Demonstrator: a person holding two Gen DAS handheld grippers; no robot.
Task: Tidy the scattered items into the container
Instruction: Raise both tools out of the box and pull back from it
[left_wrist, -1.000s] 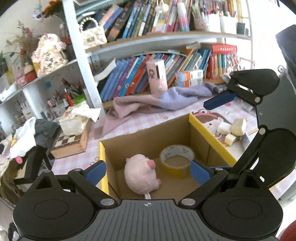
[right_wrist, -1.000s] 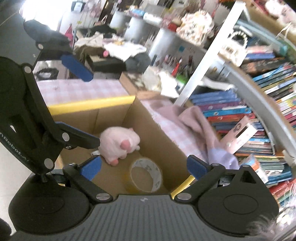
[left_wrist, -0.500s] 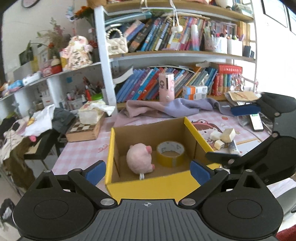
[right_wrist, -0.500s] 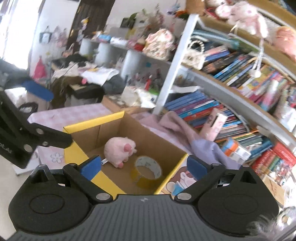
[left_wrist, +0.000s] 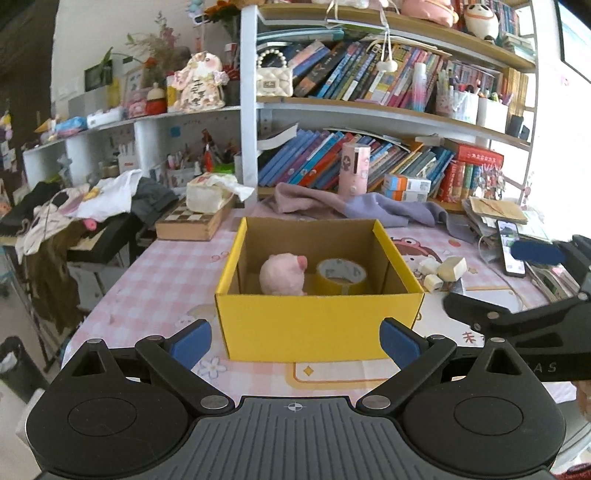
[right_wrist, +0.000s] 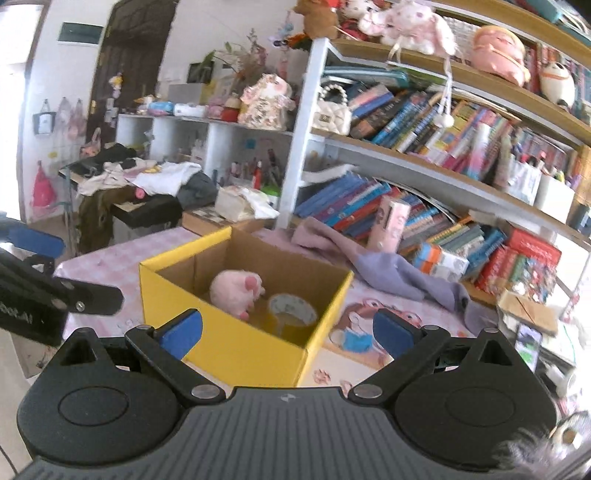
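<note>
A yellow cardboard box (left_wrist: 317, 325) (right_wrist: 236, 350) stands on the pink checked tablecloth. Inside it lie a pink plush pig (left_wrist: 282, 273) (right_wrist: 236, 290) and a roll of yellow tape (left_wrist: 341, 277) (right_wrist: 291, 308). Right of the box, a few pale foam blocks (left_wrist: 441, 271) rest on the cloth. My left gripper (left_wrist: 295, 341) is open, held just in front of the box, with nothing between its fingers. My right gripper (right_wrist: 288, 330) is open too and empty, near the box's front corner. Each gripper shows at the edge of the other's view.
A purple cloth (left_wrist: 369, 206) lies behind the box under shelves of books. A chessboard box (left_wrist: 192, 221) with a tissue pack sits at the back left. A phone (left_wrist: 511, 247) and papers lie at the right. The table's left edge (left_wrist: 107, 295) drops to the floor.
Both grippers have pulled back and away from above the box; it now stands whole in front of them. The pig and tape stay inside.
</note>
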